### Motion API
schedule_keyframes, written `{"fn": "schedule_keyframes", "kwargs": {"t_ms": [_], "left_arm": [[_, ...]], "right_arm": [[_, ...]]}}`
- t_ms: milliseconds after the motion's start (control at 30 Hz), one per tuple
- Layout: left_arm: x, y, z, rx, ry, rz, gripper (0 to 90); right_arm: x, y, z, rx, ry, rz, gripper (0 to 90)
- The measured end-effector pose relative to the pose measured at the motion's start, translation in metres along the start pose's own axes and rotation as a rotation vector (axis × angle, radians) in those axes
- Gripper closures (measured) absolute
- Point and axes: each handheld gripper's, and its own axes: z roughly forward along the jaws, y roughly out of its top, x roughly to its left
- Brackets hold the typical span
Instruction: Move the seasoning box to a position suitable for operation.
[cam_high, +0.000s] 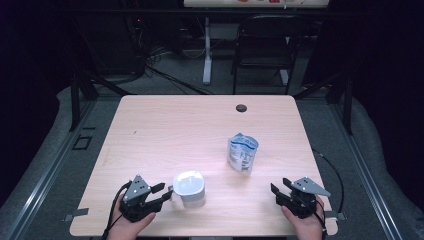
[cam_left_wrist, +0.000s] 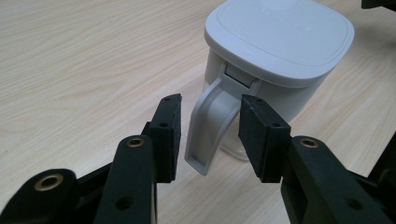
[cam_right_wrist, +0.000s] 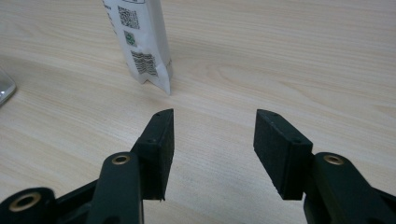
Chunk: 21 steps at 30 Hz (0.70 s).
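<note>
A white lidded jug (cam_high: 189, 189) (cam_left_wrist: 275, 60) stands near the table's front edge, its handle (cam_left_wrist: 210, 126) turned towards my left gripper (cam_high: 161, 192) (cam_left_wrist: 210, 135). That gripper is open, with the handle between its two pads and a small gap on each side. A white and blue pouch (cam_high: 242, 152) (cam_right_wrist: 140, 42) stands upright right of the table's middle. My right gripper (cam_high: 280, 189) (cam_right_wrist: 214, 147) is open at the front right, nothing between its fingers, and the pouch is a little ahead of it to its left.
The light wooden table (cam_high: 165, 130) has a dark round grommet (cam_high: 241, 108) near its far edge. A black chair (cam_high: 265, 45) and a white desk leg (cam_high: 207, 50) stand beyond the table, with cables on the floor.
</note>
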Motion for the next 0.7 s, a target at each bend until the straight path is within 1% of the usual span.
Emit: {"fn": "schedule_keyframes", "kwargs": {"t_ms": [333,367,533,567,633,700], "left_arm": [[0.003,0.000,0.001,-0.007,0.014,-0.010,62.0],[0.003,0.000,0.001,-0.008,0.011,-0.015,62.4],[0.006,0.001,-0.001,-0.014,0.010,-0.014,63.8],[0.007,0.001,-0.002,-0.014,0.002,-0.016,63.9],[0.011,0.001,-0.003,-0.025,-0.011,-0.031,64.0],[0.013,0.000,-0.003,-0.017,-0.015,-0.042,65.0]], "right_arm": [[0.000,0.000,0.000,0.007,-0.003,-0.005,48.1],[0.000,0.000,0.001,0.007,-0.003,-0.005,48.1],[0.000,0.000,0.001,0.005,-0.001,0.001,48.1],[0.001,0.000,0.001,0.006,-0.001,-0.001,48.1],[0.002,0.000,0.001,0.004,0.001,0.001,48.0],[0.002,0.000,0.001,0.008,-0.001,-0.002,48.0]]}}
